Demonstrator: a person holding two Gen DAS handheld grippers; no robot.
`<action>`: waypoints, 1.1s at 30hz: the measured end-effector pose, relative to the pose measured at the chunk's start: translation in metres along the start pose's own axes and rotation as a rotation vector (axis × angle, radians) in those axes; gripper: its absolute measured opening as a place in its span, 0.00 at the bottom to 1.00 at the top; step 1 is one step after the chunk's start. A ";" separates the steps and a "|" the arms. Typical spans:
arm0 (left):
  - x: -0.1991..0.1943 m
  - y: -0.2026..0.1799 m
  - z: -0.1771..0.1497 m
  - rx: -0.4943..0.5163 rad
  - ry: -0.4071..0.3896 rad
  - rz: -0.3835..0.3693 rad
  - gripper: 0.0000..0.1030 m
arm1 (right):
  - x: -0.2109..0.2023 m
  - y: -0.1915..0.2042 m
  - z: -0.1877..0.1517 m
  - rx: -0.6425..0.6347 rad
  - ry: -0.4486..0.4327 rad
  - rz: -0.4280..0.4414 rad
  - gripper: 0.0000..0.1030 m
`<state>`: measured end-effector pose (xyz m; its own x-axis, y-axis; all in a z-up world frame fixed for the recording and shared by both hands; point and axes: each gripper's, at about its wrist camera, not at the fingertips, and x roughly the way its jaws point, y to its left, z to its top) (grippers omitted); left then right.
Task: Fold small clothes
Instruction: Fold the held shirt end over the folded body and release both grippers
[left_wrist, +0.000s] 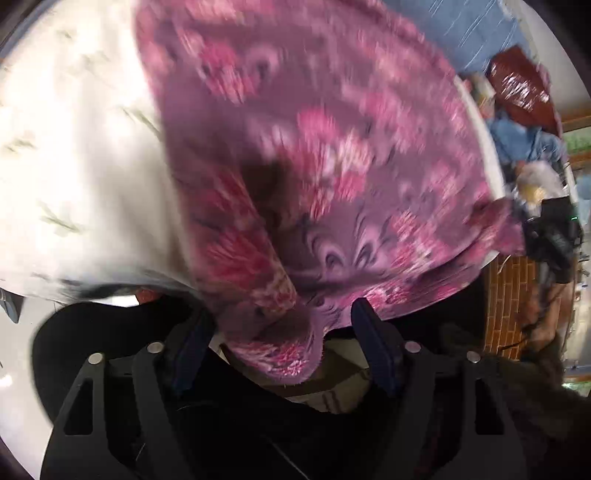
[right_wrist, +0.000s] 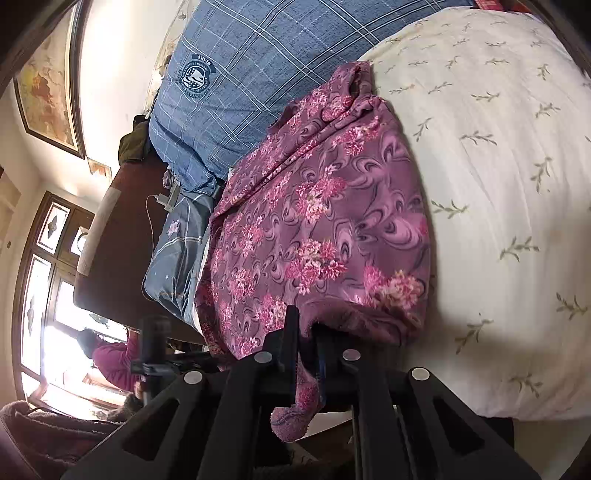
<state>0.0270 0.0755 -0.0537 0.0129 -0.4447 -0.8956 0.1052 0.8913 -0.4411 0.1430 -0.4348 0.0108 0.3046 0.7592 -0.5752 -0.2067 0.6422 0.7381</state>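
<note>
Garment: purple fleece garment (right_wrist: 325, 229) with pink flower clusters and swirl print, lying on the bed ahead of both tongs; the left wrist view of it (left_wrist: 325, 155) is motion-blurred.
Garment, near edge: one corner hangs down off the bed edge between the fingers of the right tongs; another fold droops into the gap of the left tongs.
Right tongs: right tongs (right_wrist: 308, 332) pressed together on the garment's near hem, with a tongue of cloth hanging out below the fingers.
Left tongs: left tongs (left_wrist: 280, 314) spread wide, blue-padded fingers (left_wrist: 373, 343) standing either side of the drooping fold; whether either pad touches the cloth I cannot tell.
Bed cover: cream sheet with small green sprigs (right_wrist: 498, 184), under the garment and stretching to the right of the right tongs; in the left wrist view it (left_wrist: 74, 147) lies left of the garment.
Pillow: blue checked pillow (right_wrist: 236, 85) with a round crest, beyond the garment and up-left of the right tongs, touching the garment's far edge.
Wall: framed map (right_wrist: 48, 88), far left of the right tongs.
Clutter: red shiny bag (left_wrist: 521, 85) and blue cloth (left_wrist: 524, 136), far right of the left tongs, past the bed edge.
</note>
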 end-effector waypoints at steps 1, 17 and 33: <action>0.004 0.001 -0.001 -0.011 0.013 -0.020 0.24 | -0.001 0.000 -0.002 0.000 0.001 -0.001 0.10; -0.107 0.000 0.035 -0.086 -0.329 -0.393 0.03 | -0.027 0.028 0.019 -0.071 -0.126 0.068 0.06; -0.116 0.023 0.240 -0.188 -0.456 -0.284 0.03 | 0.042 0.008 0.189 0.038 -0.290 0.096 0.06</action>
<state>0.2667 0.1263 0.0544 0.4423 -0.6254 -0.6428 -0.0111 0.7129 -0.7012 0.3298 -0.4183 0.0590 0.5394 0.7508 -0.3811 -0.2141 0.5600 0.8003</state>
